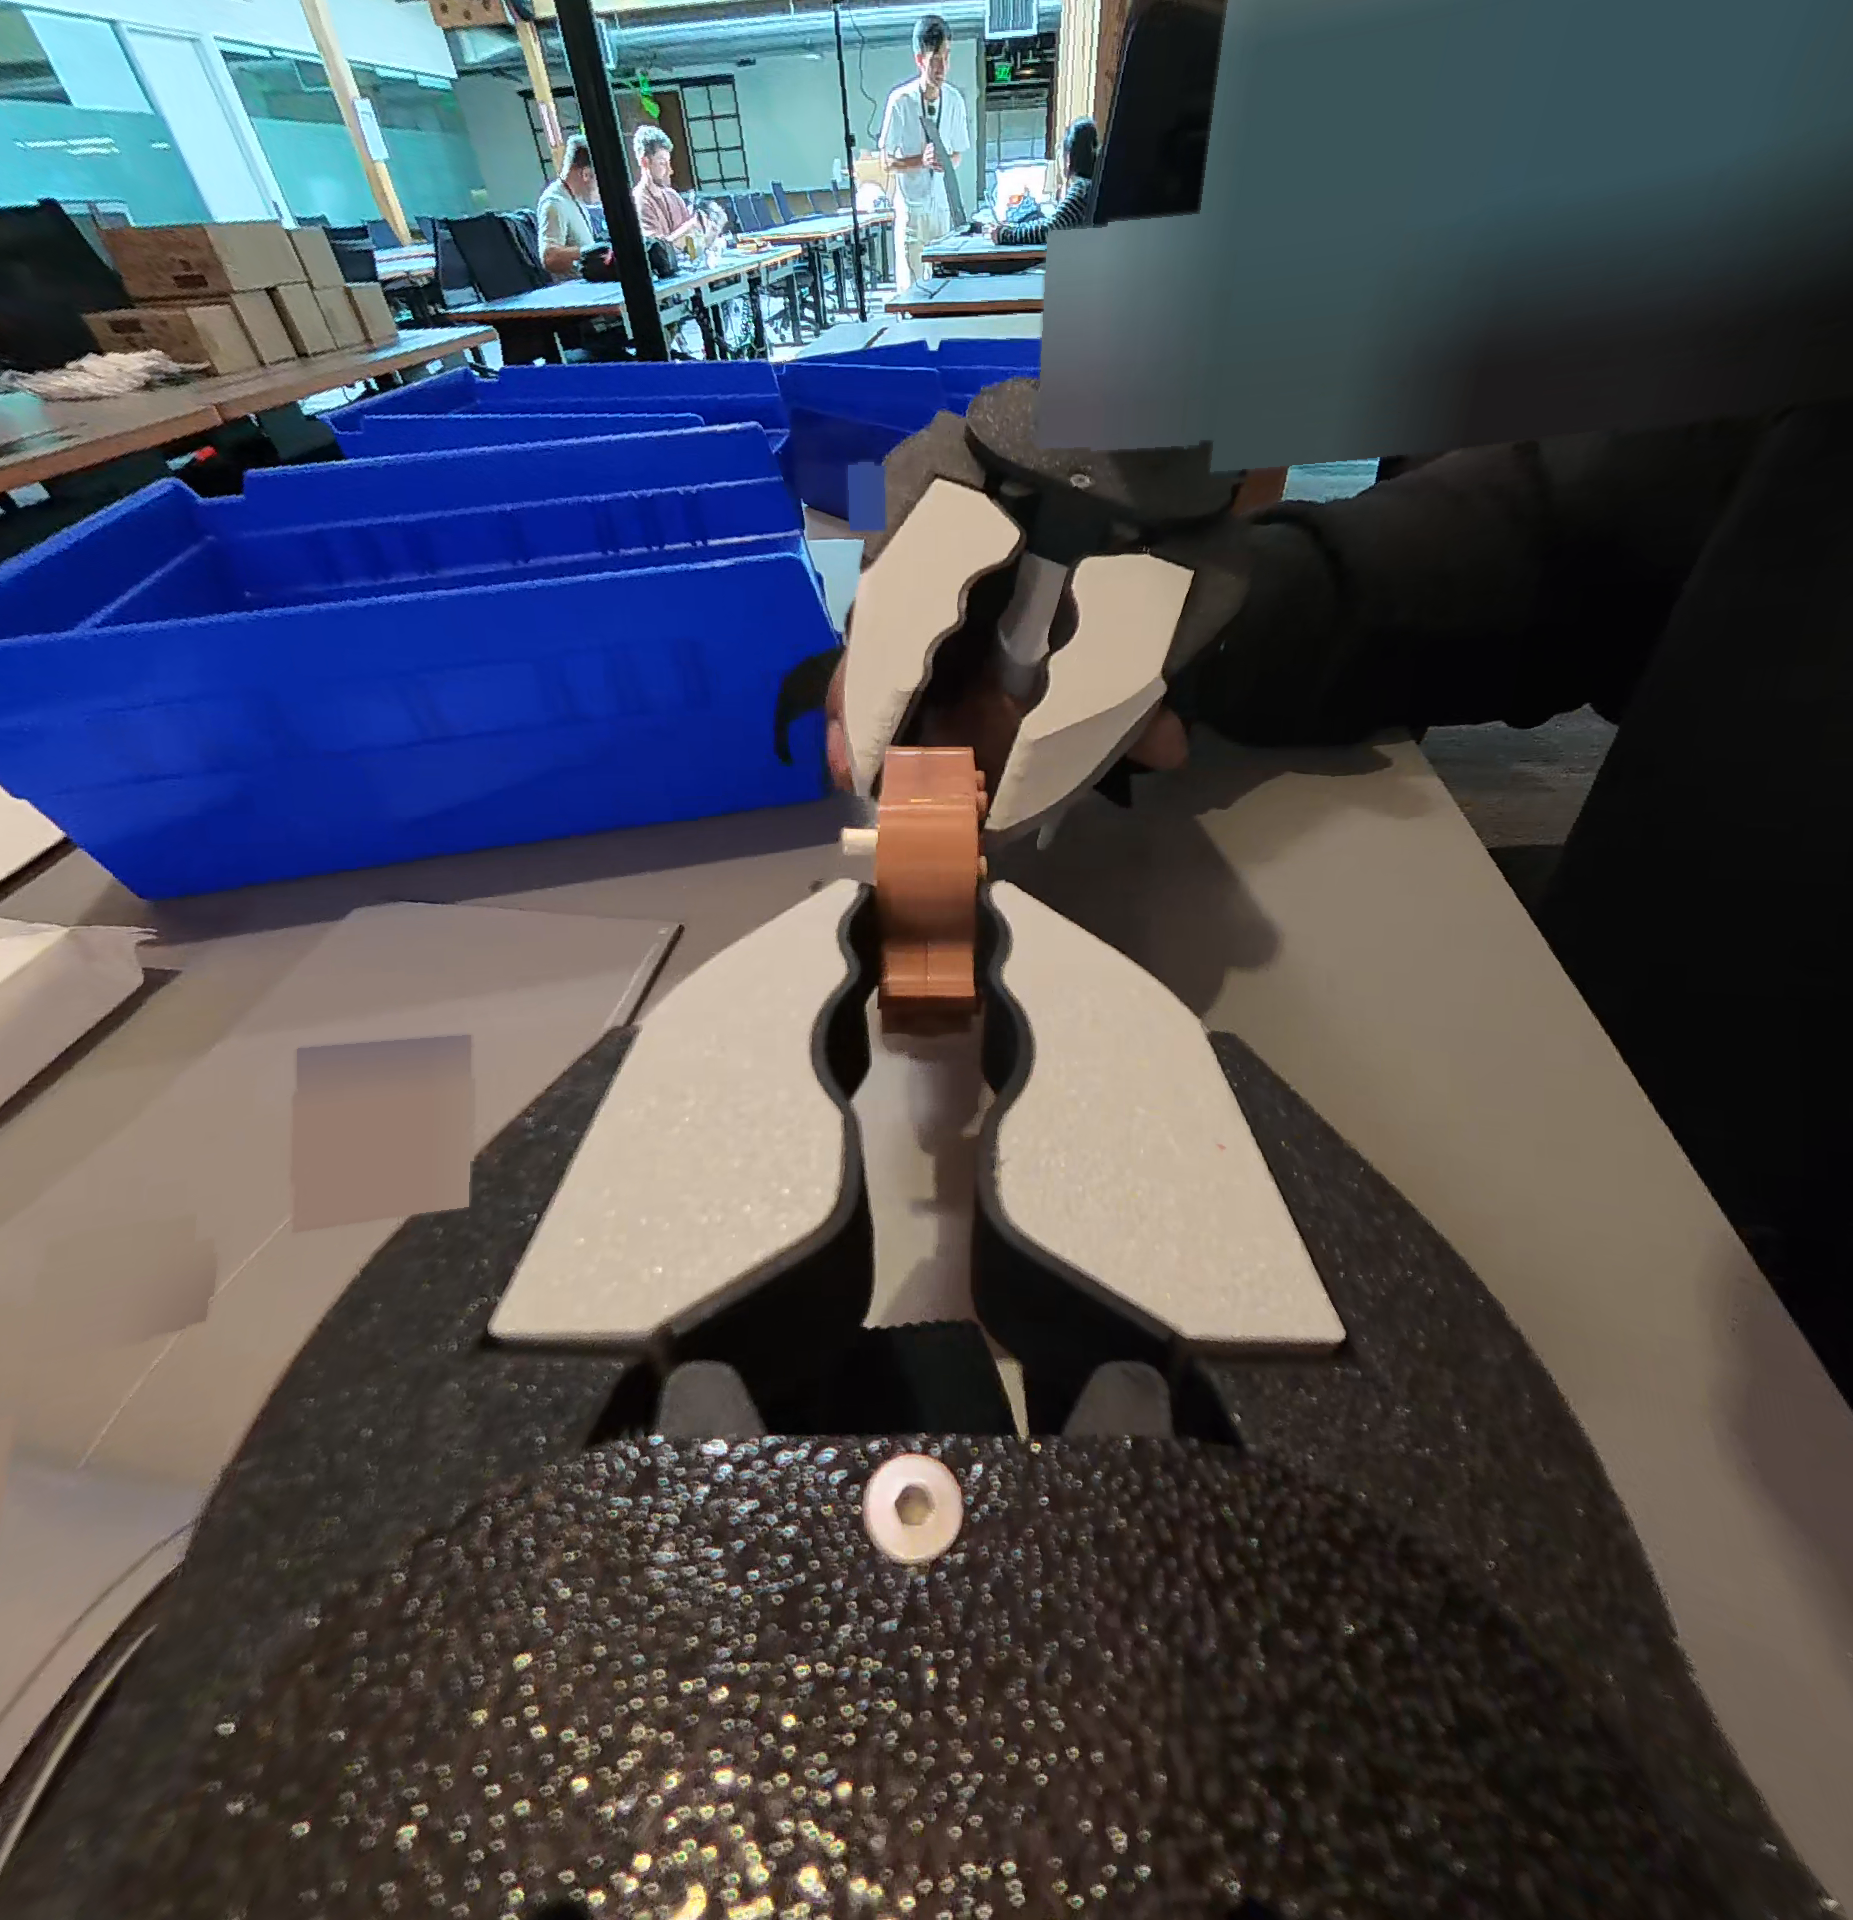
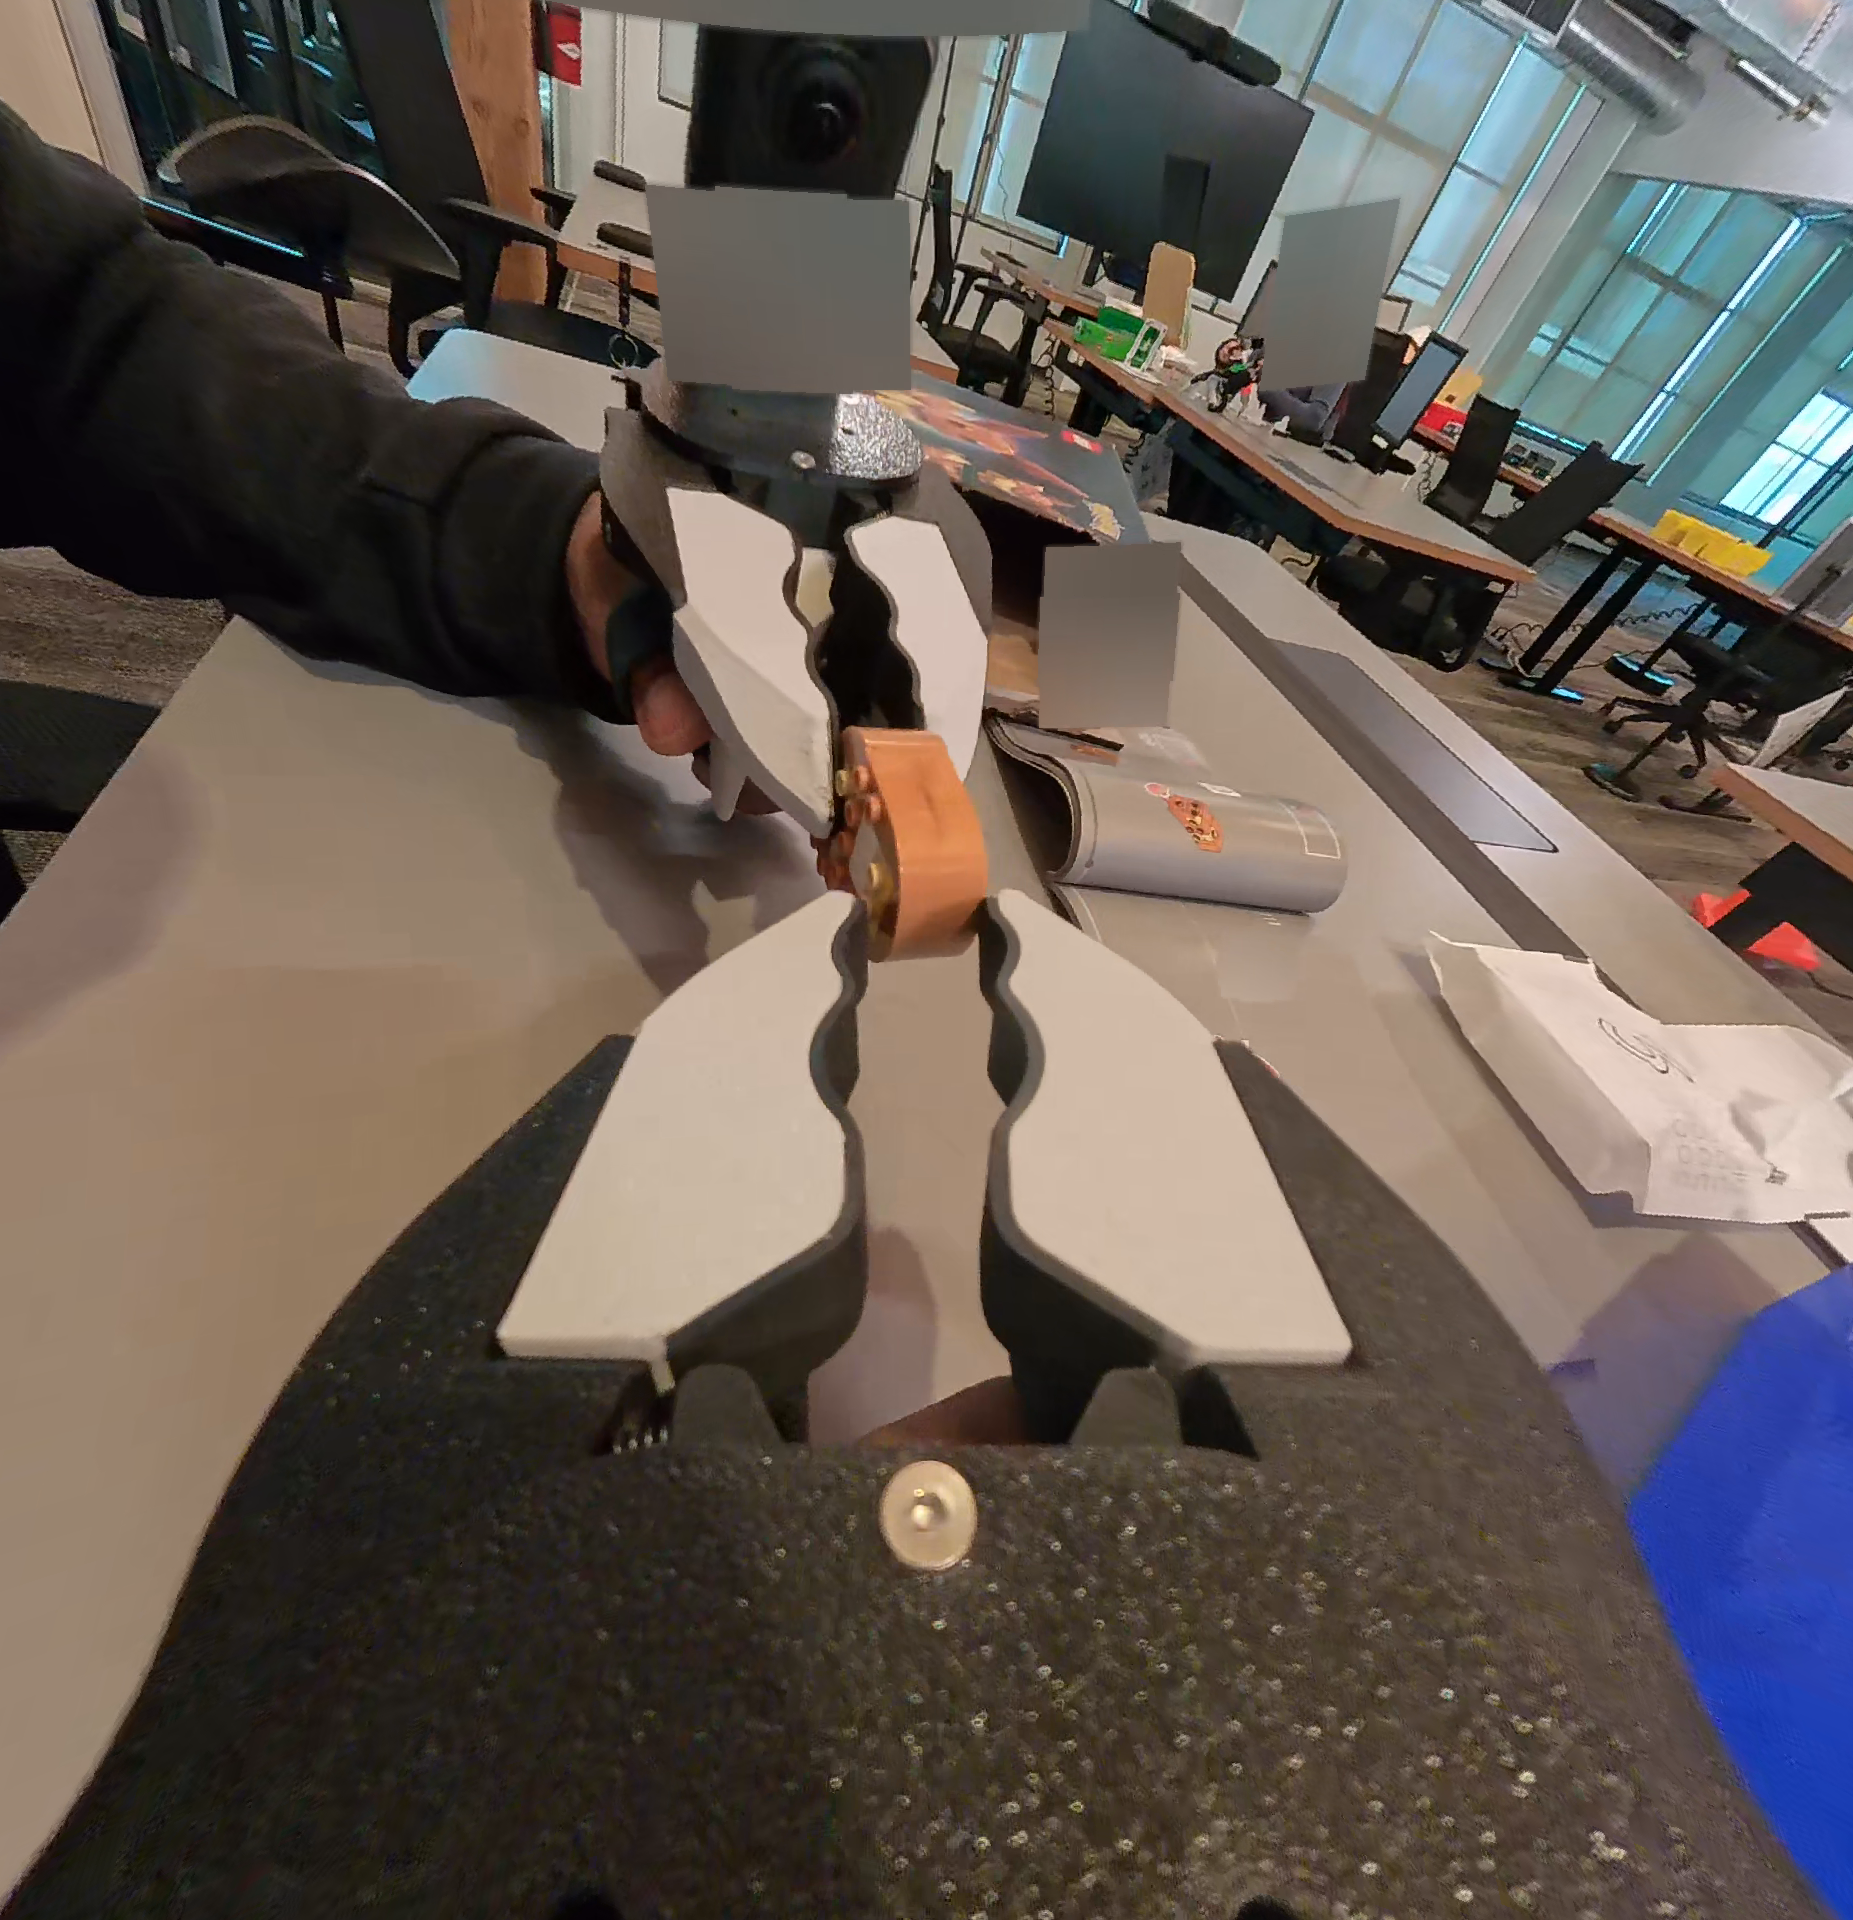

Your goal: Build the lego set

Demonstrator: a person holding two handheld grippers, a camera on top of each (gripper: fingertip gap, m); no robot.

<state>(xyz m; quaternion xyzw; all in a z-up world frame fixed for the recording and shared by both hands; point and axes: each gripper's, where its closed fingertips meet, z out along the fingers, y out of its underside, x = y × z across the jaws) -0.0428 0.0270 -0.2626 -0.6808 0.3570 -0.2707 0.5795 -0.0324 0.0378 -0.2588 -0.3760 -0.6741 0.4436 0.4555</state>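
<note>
Room: open office, grey table point(image 1: 1369, 935) at centre.
Left gripper point(image 1: 927, 914): narrow, pads pressing brown block point(image 1: 927, 883).
Right gripper point(image 2: 917, 920): tips closed on the same block, mid-frame.
Risk: opposite pulls may twist it loose.
Nearby: blue bins point(image 1: 382, 644), upper left.

Two tongs point(image 1: 927, 894), one brown block point(image 1: 927, 883), three blue bins point(image 1: 402, 707).

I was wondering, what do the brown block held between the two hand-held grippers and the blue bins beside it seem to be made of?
The brown block looks like moulded plastic with a smooth, slightly glossy finish: it shows soft highlights, seam lines and round studs on one side. It could be a build of toy bricks. The blue bins look like rigid plastic with a matte finish: uniform colour, thin walls and moulded ribs.
</note>
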